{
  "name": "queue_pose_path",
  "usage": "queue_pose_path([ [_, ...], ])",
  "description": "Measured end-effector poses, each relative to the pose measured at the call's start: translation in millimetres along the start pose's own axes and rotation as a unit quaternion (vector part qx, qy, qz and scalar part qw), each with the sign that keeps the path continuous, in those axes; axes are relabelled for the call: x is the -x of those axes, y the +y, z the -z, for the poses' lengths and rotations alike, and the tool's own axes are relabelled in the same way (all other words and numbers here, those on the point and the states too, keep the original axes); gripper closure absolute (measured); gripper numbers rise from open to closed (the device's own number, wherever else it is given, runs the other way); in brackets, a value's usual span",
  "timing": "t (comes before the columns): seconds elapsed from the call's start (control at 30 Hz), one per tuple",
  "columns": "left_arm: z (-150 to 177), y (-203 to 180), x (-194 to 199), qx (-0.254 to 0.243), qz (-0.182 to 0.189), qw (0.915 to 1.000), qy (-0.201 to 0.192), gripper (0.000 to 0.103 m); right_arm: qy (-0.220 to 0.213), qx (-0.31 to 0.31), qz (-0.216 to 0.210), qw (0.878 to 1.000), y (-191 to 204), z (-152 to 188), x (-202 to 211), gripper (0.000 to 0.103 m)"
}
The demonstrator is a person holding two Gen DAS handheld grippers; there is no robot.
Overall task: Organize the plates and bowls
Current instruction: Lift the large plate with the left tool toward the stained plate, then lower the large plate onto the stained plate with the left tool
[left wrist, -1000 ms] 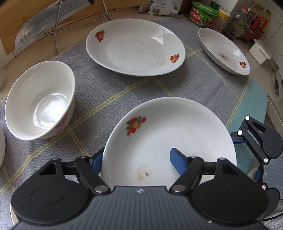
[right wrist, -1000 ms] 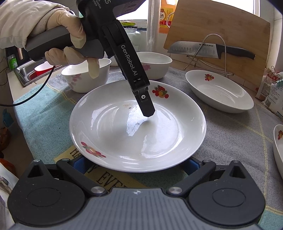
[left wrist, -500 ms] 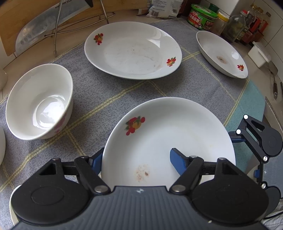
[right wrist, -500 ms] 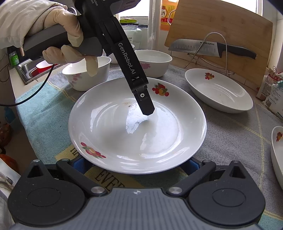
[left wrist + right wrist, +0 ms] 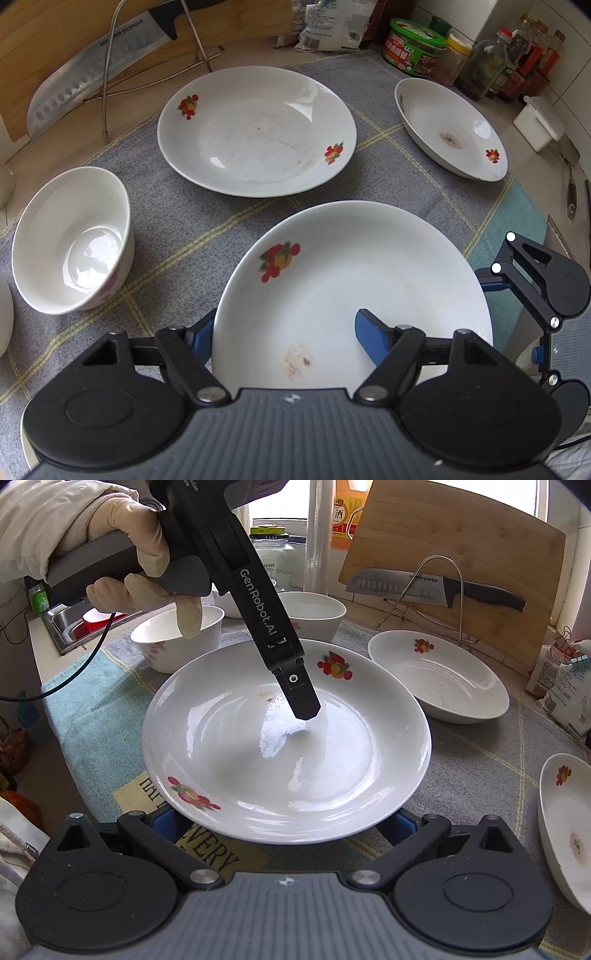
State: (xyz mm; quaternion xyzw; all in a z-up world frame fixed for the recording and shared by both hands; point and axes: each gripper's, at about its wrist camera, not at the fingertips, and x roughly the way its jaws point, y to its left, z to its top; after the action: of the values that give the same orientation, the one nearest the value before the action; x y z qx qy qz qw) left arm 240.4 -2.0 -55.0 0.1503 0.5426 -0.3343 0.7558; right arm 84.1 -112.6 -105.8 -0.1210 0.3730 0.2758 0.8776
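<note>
L to R on a kitchen table spread with a grey checked cloth (image 5: 184, 221): an empty white bowl (image 5: 74, 240) w/ a pink flower print stands at the far left. Just beside it, the left claw (image 5: 282, 328) is clenched on the near rim of a white fruit-print plate (image 5: 369, 266). One blue pad is under the rim and the other presses down inside the dish, next to a small brown food stain. The plate sits at centre front, between the two claws. A gloved hand (image 5: 140, 572) in a pale sleeve grips the left claw's handle from above, cable trailing.

Behind, at centre, a second plate (image 5: 256, 129) of the same pattern lies flat on the cloth, apart from the held one. A third plate (image 5: 450, 129), stained at its middle, lies well to the right near the cloth's edge. The right claw (image 5: 277, 825) stands released, its jaws spread wide. Its blue pads are tucked under the held plate's rim on the side opposite the left claw, and whether they touch the plate can't be told.

At the back, a knife (image 5: 92, 62) rests on a wire rack (image 5: 107, 74) against a wooden cutting board (image 5: 461, 535). Jars and bottles (image 5: 413, 46) crowd the right corner. From the right wrist cam, two more bowls (image 5: 177, 638) stand beyond the plate, near a sink (image 5: 62, 624)
</note>
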Motion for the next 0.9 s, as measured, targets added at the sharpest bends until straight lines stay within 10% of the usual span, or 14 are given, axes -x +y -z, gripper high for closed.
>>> queue_pose_path([
  [0.9,-98,-85,-27,-0.071,0.024,0.9971,-0.010,0.028,0.000,-0.037,0.052,0.998,-92,25,61,0.000],
])
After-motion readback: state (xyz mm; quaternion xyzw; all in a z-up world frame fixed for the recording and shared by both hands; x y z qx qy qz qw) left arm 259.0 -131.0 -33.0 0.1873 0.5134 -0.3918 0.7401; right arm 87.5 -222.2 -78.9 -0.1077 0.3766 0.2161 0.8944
